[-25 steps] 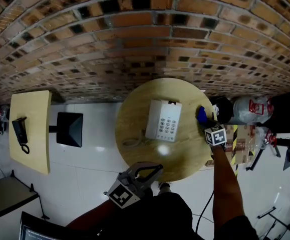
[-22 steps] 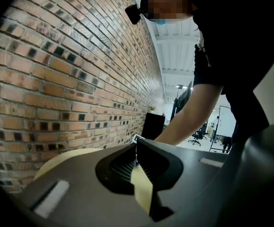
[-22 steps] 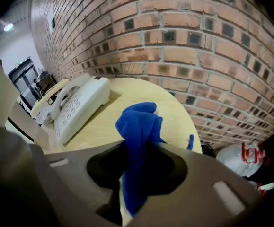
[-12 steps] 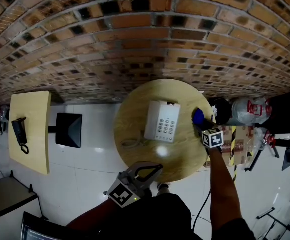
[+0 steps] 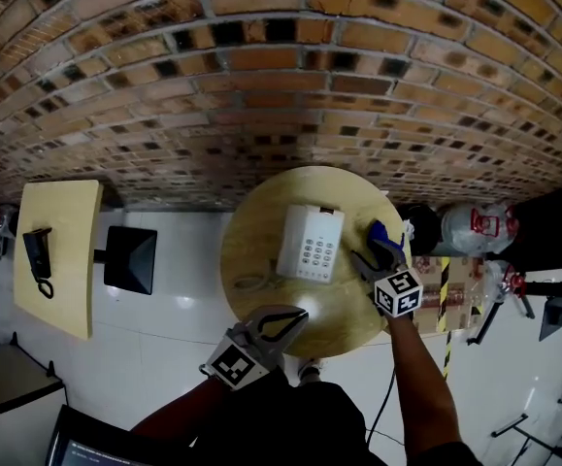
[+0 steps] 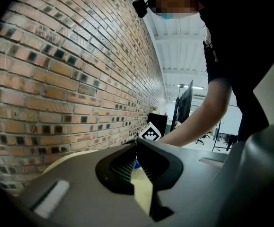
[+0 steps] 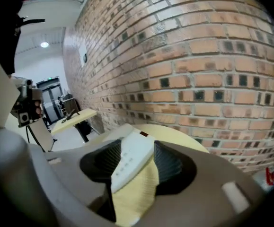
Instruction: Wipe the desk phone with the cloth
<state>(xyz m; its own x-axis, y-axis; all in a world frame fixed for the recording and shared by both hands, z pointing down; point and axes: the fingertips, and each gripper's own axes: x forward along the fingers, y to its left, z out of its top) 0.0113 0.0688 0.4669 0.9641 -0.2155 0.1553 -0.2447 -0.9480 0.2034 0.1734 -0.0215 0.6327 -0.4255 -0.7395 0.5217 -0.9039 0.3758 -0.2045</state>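
A person stands at a round wooden table [image 5: 251, 260] against a brick wall [image 5: 281, 85], seen steeply from above, with a gripper in each hand.

The right gripper [image 5: 376, 249] reaches over the table's right side. In the right gripper view its jaws stand wide apart with nothing clamped between them. Through the gap shows the white desk phone [image 7: 132, 157], which lies beyond the jaws on the pale tabletop [image 7: 174, 131].

The phone [image 5: 310, 244] lies flat near the table's middle, keypad up, just left of the right gripper. A small blue cloth [image 5: 376, 229] lies on the table at the far tips of that gripper. It seems to sit against one jaw, though the head view is too small to be sure of contact.

The left gripper [image 5: 303, 312] hangs over the table's near edge, well apart from the phone. In the left gripper view its jaws [image 6: 137, 144] meet at the tips and hold nothing.

Each gripper carries a cube with black and white square markers. The phone's key print is too small to read.
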